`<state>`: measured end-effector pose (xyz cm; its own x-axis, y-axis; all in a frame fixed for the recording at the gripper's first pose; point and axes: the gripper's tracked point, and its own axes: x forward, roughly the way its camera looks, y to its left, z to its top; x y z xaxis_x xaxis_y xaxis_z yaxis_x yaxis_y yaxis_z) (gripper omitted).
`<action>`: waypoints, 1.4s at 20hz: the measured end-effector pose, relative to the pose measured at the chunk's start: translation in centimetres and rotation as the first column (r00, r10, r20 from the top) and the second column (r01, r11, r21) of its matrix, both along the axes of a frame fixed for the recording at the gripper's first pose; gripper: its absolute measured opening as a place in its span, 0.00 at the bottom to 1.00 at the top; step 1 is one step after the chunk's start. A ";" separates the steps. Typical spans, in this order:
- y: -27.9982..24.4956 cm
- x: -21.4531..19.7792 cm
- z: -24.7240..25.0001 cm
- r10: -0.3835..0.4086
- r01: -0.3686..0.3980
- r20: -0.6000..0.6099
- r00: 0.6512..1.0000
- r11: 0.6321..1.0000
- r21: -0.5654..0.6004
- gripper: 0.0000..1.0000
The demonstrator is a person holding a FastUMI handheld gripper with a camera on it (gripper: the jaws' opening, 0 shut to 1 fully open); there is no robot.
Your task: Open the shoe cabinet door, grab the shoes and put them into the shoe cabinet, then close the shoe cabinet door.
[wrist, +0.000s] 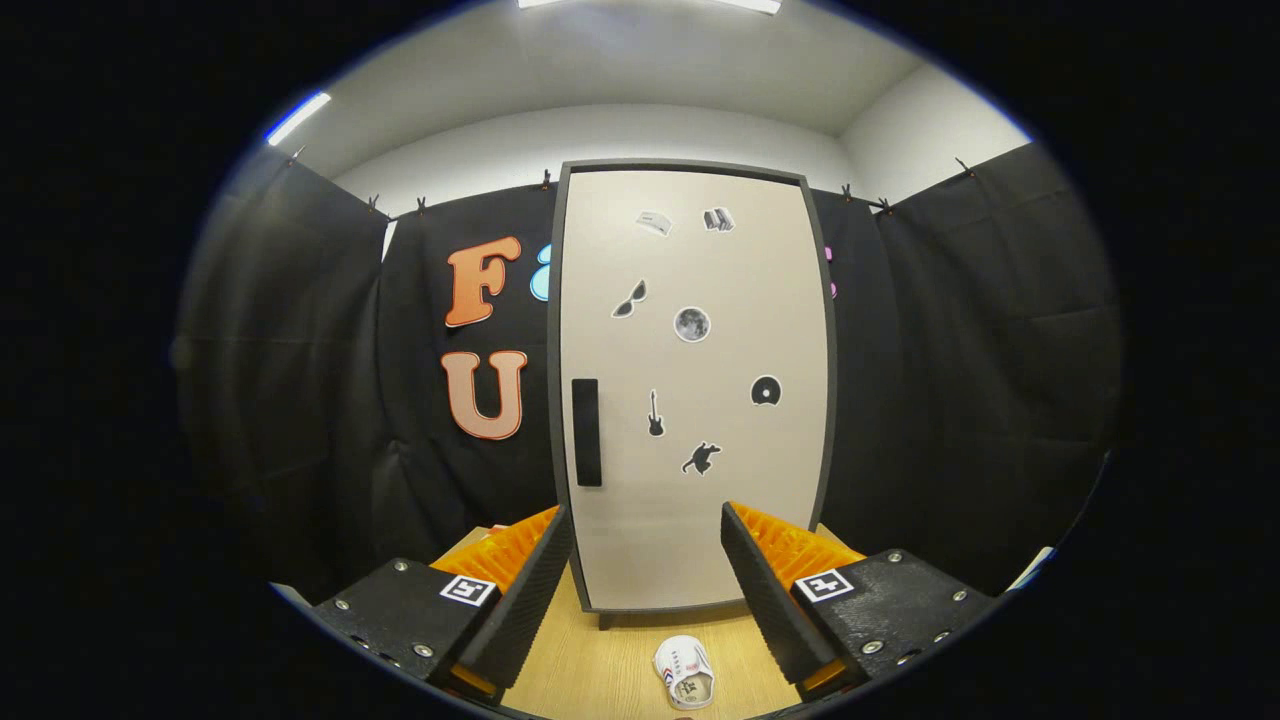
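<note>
Gripper view: gripper (648, 580) fingers spread wide, empty; white shoe (685, 674) between them at 6 o'clock, closed shoe cabinet door (693, 400) beyond at 12, black handle (587, 432) on its left

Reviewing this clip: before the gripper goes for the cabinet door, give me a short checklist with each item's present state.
1. Gripper open, holding nothing: ok.
2. Shoe cabinet door shut, so opening comes first: ok.
3. Black handle on the door's left side in plain sight: ok.
4. Fingers lined up with the handle: not ok; it sits above the left finger.
5. White shoe on the wooden table, between the fingers, apart from the door: ok.
6. Room inside the cabinet: cannot tell.
</note>
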<state>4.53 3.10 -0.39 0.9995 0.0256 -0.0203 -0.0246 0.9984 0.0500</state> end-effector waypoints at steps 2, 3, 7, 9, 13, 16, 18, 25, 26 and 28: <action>1.1 1.2 0.2 0.018 -0.018 0.001 1.000 1.000 -0.004 0.93; 1.6 1.9 0.2 0.028 -0.028 0.003 1.000 1.000 -0.006 0.93; 3.8 5.0 0.6 0.067 -0.067 0.005 0.998 0.998 -0.017 0.93; 4.8 6.6 0.8 0.086 -0.086 0.007 0.996 0.996 -0.027 0.93; 6.4 10.1 1.1 0.115 -0.115 0.011 0.993 0.993 -0.029 0.93; 7.0 12.9 1.1 0.124 -0.123 0.009 0.992 0.992 -0.033 0.93; 7.4 14.7 1.0 0.124 -0.124 0.007 0.992 0.991 -0.040 0.93; 7.9 20.2 0.2 0.113 -0.113 -0.006 0.994 0.992 -0.047 0.93; 7.8 20.8 0.1 0.107 -0.107 -0.006 0.994 0.993 -0.048 0.93; 7.3 21.7 -0.2 0.083 -0.084 -0.010 0.996 0.995 -0.052 0.93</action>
